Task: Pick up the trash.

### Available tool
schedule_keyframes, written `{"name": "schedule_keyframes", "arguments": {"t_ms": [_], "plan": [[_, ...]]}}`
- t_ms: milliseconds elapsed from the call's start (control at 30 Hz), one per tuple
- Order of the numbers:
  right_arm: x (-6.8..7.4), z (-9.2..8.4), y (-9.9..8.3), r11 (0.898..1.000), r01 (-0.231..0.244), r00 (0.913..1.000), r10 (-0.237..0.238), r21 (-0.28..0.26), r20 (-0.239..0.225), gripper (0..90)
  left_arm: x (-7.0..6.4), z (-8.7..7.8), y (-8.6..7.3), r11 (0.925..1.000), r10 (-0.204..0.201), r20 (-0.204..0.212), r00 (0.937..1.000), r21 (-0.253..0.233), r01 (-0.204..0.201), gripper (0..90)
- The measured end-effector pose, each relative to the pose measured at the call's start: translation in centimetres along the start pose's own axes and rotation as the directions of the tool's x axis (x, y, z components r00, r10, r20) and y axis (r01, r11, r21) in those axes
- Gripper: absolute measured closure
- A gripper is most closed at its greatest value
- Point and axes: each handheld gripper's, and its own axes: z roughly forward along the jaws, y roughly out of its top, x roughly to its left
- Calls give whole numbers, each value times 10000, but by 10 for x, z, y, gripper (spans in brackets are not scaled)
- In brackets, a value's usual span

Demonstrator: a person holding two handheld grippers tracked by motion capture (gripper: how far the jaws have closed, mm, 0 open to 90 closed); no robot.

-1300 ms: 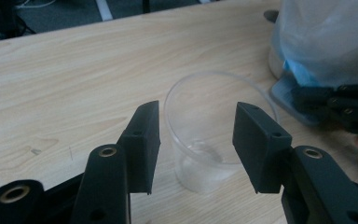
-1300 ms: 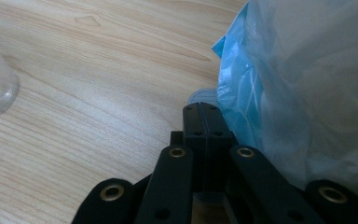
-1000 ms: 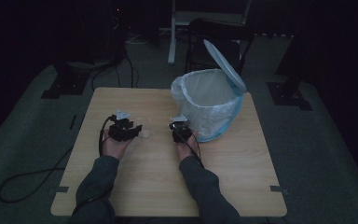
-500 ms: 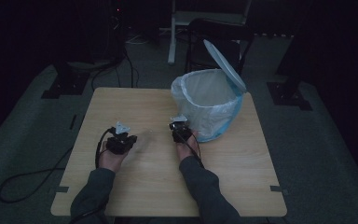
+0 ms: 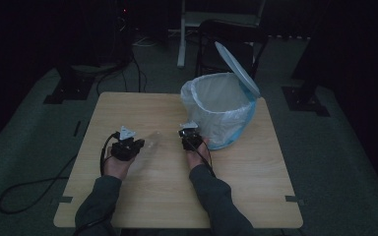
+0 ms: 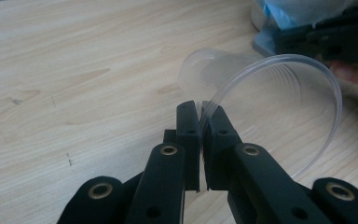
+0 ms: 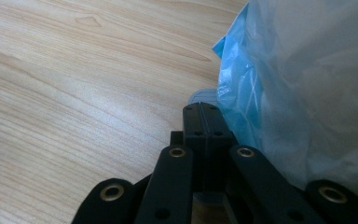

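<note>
Evidently the work in hand was disposal of a clear plastic cup (image 6: 261, 107) into the lined bin. The L gripper (image 6: 200, 108) had its jaws pinched on the cup's rim, one jaw inside and one outside the thin wall, so the cup lay on its side with its mouth toward the gripper's camera and its base pointing away over the table (image 5: 147, 196). In my judgement a rim grip was the practical choice: the body is too wide and too soft to clamp across w/o crushing. In the high view the cup showed faintly just right of the L gripper (image 5: 139, 145), between the two hands. The R gripper (image 7: 204, 109) had its jaws closed together w/ nothing between them that I could make out; it sat near the foot of the bin, tips close to the blue liner (image 7: 242, 93), though contact could not be confirmed. Probably it was parked there to steady the bin or simply to wait. The bin (image 5: 221, 105) stood at the table's far R portion, white bag over its rim, swing lid (image 5: 236, 69) tipped up, so the mouth was open to receive. Obstructions noted: the R gripper & hand lay between the cup and the bin, and the bin wall is tall, so the cup would need lifting over both. A chair and cables stood on the floor beyond the table.
</note>
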Motion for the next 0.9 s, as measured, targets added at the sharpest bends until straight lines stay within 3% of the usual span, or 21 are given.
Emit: {"name": "schedule_keyframes", "arguments": {"t_ms": [900], "plan": [[0, 0, 0, 10000, 11, 10000, -11, 26, 3, 900, 0, -18, 45, 9942, 214, 112, 9997, -1052, -201, 872]]}}
